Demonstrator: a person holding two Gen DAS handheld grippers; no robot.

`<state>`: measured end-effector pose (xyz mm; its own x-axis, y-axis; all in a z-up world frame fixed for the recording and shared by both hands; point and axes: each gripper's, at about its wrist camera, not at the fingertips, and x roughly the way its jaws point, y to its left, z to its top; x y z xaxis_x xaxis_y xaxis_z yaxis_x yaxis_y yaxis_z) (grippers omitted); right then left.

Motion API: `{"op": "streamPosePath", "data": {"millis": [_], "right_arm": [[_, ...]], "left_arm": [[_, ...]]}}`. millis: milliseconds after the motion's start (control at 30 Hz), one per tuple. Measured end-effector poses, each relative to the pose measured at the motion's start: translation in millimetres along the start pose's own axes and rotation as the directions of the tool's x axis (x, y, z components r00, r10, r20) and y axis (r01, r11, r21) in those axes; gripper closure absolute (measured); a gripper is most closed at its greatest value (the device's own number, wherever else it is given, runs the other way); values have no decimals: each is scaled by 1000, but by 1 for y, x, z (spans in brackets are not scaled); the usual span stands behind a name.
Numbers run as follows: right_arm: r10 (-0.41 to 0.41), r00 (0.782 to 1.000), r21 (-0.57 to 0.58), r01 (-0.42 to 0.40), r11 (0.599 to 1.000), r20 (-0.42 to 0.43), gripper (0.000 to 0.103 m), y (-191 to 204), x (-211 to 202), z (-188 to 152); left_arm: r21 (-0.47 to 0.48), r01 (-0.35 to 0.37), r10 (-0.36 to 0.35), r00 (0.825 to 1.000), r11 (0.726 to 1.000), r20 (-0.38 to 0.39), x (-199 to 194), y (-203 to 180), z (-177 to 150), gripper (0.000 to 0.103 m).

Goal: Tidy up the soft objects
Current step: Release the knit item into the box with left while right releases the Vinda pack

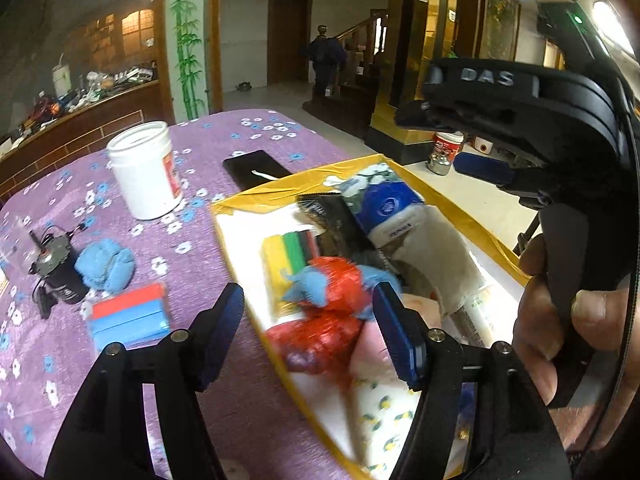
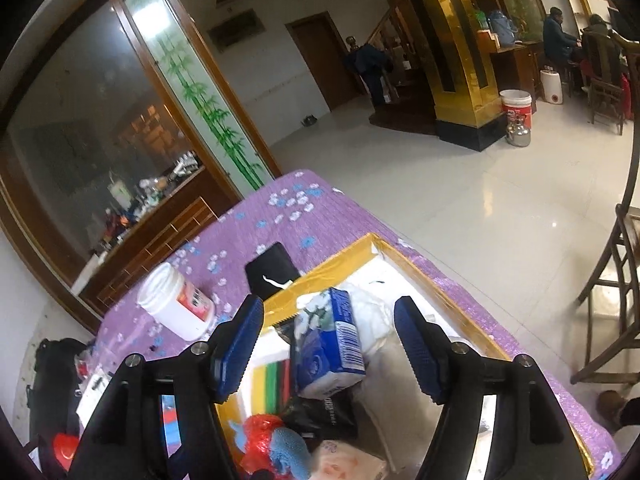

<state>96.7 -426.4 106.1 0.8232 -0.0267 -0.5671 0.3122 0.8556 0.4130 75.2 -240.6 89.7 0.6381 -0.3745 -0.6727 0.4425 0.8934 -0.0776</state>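
A table w/ purple floral cloth (image 1: 248, 152) is seen; a yellow-rimmed white box (image 1: 280, 184) sits at its right edge, filled w/ soft items. In it, a red mesh bundle w/ blue cloth (image 1: 332, 300) lies by the left wall; a blue tissue pack (image 2: 332, 348) is propped near the far end. Left gripper (image 1: 308, 312) and right gripper (image 2: 328, 352) are held wide open, nothing clamped. A blue cloth ball (image 1: 106, 270) is left outside on the table, toward its left edge.

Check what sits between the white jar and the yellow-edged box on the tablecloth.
A black phone lies there, between the white jar and the box; it shows in both wrist views.
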Motion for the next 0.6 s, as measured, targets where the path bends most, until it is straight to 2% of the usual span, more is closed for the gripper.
{"op": "streamPosePath", "data": {"millis": [100, 167, 267, 367, 533, 600], "right_arm": [[33, 999, -17, -33, 999, 21, 32, 6, -4, -1], [53, 998, -32, -52, 998, 19, 32, 11, -4, -3], [89, 996, -77, -88, 993, 2, 32, 25, -1, -6], [143, 989, -145, -147, 978, -37, 32, 45, 3, -15], [216, 968, -251, -242, 937, -127, 32, 86, 10, -41], [246, 947, -248, -294, 923, -208, 32, 103, 16, -56]], "left_arm": [[-18, -35, 35, 999, 999, -6, -9, 19, -3, 37], [-23, -93, 93, 996, 995, -17, -15, 35, -7, 37], [-62, -200, 197, 979, 978, -54, -25, 78, -19, 37], [-141, -262, 255, 965, 955, -66, -32, 123, -34, 37], [-284, -391, 385, 919, 875, -81, -31, 195, -57, 37], [-329, -424, 417, 904, 844, -97, -31, 213, -56, 37]]}}
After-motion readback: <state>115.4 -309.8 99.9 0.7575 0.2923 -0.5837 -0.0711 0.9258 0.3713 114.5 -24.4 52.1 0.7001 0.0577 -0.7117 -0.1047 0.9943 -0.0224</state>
